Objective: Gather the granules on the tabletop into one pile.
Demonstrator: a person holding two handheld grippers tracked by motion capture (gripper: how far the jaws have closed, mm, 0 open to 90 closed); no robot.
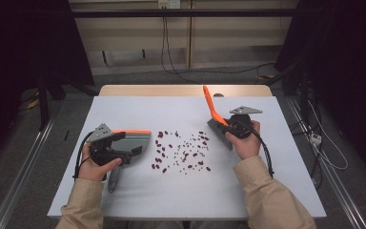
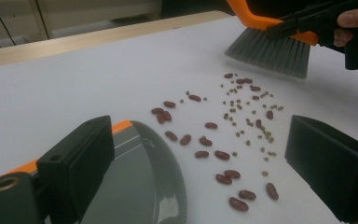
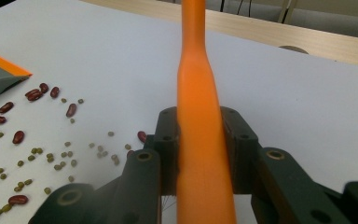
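Nearest the person, the left gripper [image 1: 124, 151] was seen with its blocky black jaws spread wide and nothing pressed between them, poised over the smooth grey dustpan [image 1: 136, 140] with its orange edge, which lay flat on the matte white table [image 1: 138, 191]. Just beyond its curved lip, glossy red kidney-shaped beans [image 1: 181, 150] and small round green ones were scattered. Farther right, the tapered orange handle of the grey-bristled brush [image 1: 211, 109] was clamped tightly by the right gripper [image 1: 233, 128].
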